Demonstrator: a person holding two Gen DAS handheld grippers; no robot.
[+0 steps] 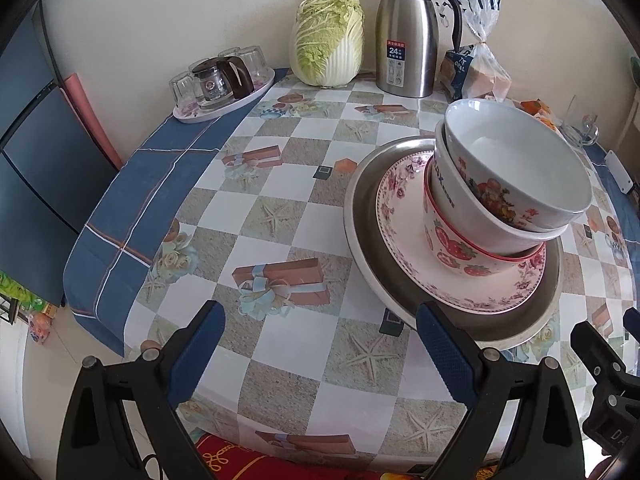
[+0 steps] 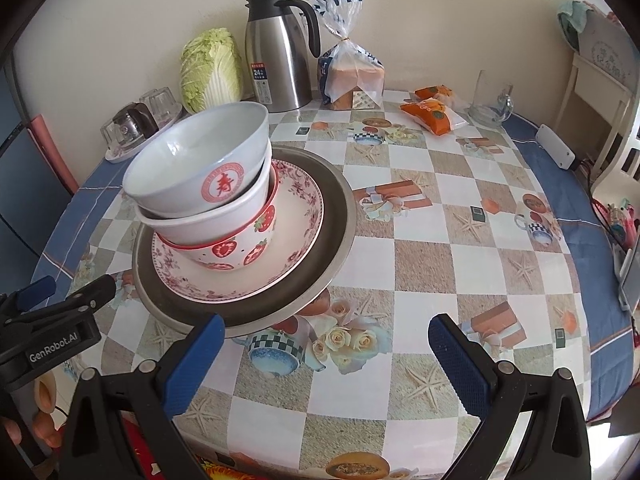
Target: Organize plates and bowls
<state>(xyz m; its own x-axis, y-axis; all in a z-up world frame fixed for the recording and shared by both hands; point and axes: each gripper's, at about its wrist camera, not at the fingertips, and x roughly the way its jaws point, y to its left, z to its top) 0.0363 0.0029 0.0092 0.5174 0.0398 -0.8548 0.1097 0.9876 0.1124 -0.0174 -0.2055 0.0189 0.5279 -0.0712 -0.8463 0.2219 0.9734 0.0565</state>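
Table: we see a round table [image 1: 280, 152] under a checked oilcloth printed with starfish and gift boxes, with a blue cloth hanging below it.
Metal plate: a wide round grey metal plate [image 1: 362, 216] lies flat on the oilcloth, right of centre in our left view and left of centre in our right view [image 2: 340, 216].
Floral plate: a pink-flowered china plate [image 1: 394, 204] sits inside the metal one.
Bowls: three bowls are nested on the floral plate: a strawberry-printed bowl with a red rim [image 1: 460, 252] at the bottom, a plain white bowl [image 1: 460, 196] in it, and a white bowl with a fruit pattern [image 1: 516, 168] on top, leaning.
Back of table: a steel vacuum jug with a black handle [image 1: 406, 36], a Chinese cabbage [image 1: 328, 40], a bagged loaf of bread [image 2: 352, 76] and a tray of upturned glasses [image 1: 224, 88] stand near the wall.
Left gripper: our left gripper [image 1: 320, 344] hovers low over the near table edge, blue-padded jaws spread wide and empty, its right finger [image 1: 444, 352] just before the metal plate's rim.
Right gripper: our right gripper [image 2: 326, 360] is level beside it, jaws likewise wide apart and empty, its left finger [image 2: 196, 364] near the same rim.
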